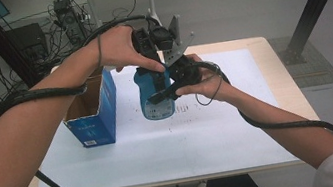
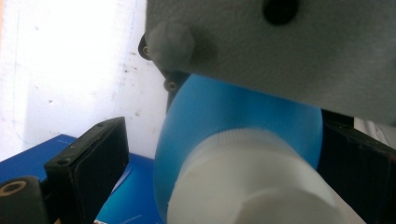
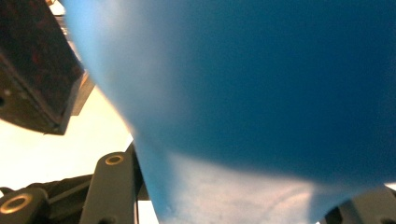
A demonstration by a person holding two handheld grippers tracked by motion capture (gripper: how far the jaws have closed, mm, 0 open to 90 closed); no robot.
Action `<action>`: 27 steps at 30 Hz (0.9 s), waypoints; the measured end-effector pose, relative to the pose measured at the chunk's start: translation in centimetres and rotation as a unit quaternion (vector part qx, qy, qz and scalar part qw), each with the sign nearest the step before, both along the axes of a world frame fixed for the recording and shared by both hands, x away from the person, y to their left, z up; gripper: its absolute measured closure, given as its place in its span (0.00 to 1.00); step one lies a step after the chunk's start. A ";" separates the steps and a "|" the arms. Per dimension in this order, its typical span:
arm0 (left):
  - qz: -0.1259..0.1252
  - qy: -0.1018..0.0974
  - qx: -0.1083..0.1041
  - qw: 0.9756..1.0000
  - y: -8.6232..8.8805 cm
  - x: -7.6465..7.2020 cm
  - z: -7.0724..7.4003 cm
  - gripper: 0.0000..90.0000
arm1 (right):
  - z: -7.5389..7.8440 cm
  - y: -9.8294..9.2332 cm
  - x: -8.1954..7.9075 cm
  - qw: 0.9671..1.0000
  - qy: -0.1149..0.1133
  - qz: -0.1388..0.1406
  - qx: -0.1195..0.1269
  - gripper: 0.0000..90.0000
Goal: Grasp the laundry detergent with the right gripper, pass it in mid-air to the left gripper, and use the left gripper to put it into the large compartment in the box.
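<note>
Pale wooden counter [image 1: 275, 56] on a grey floor, with a white sheet [image 1: 173, 148] spread over most of its top. Tangle of black cables [image 1: 66, 18] on the floor past the far left corner.

At the left edge of the counter, standing on the sheet: open blue box [image 1: 95, 120], flaps up, brown inside.

Over the middle of the counter, nearer the far edge than the near one: blue bottle [image 1: 156, 106], upright and well right of the box. Cannot tell whether resting on the sheet or raised just off it.

Right hand [image 1: 203, 85] reaching in from the right, with the right tongs [image 1: 169, 90] clamped across the bottle's body. In the right gripper view, blue wall [image 3: 261, 84] pressed close between the two black jaws of the right tongs [image 3: 238, 196].

Left hand [image 1: 119, 45] above the bottle, with the left tongs [image 1: 158, 67] pointing down at its top. In the left gripper view, white cap [image 2: 252, 186] and blue shoulder [image 2: 224, 112] sitting between the jaws of the left tongs [image 2: 229, 140]. Clear gap between the left jaw and the cap, so spread apart around the cap and not gripping it. Right jaw close beside the bottle's shoulder; touching or not, hard to tell.

Grey plate [image 2: 280, 51] of the other gripper close in front of that lens, seen in the high view [image 1: 178, 38] standing up just above the bottle.
</note>
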State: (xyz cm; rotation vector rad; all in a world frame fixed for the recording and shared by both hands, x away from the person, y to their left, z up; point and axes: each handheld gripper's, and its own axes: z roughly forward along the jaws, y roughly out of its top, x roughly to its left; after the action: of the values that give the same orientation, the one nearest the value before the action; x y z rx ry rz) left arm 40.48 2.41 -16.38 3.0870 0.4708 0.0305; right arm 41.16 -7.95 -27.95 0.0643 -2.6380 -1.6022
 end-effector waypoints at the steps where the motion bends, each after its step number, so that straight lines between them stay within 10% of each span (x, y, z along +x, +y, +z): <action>1: 0.000 0.000 0.000 1.000 0.0 0.0 0.0 0.06 | 0.0 0.0 0.0 1.000 0.000 0.000 0.000 0.49; 27: 0.005 0.005 0.000 1.000 0.1 0.2 -0.1 0.06 | 0.0 0.0 0.0 1.000 0.003 0.006 0.006 0.49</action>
State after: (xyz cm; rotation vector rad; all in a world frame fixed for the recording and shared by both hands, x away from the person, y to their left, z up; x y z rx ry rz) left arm 40.63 2.52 -16.51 3.0857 0.4858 0.0142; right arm 41.14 -7.96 -27.94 0.0747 -2.6182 -1.6121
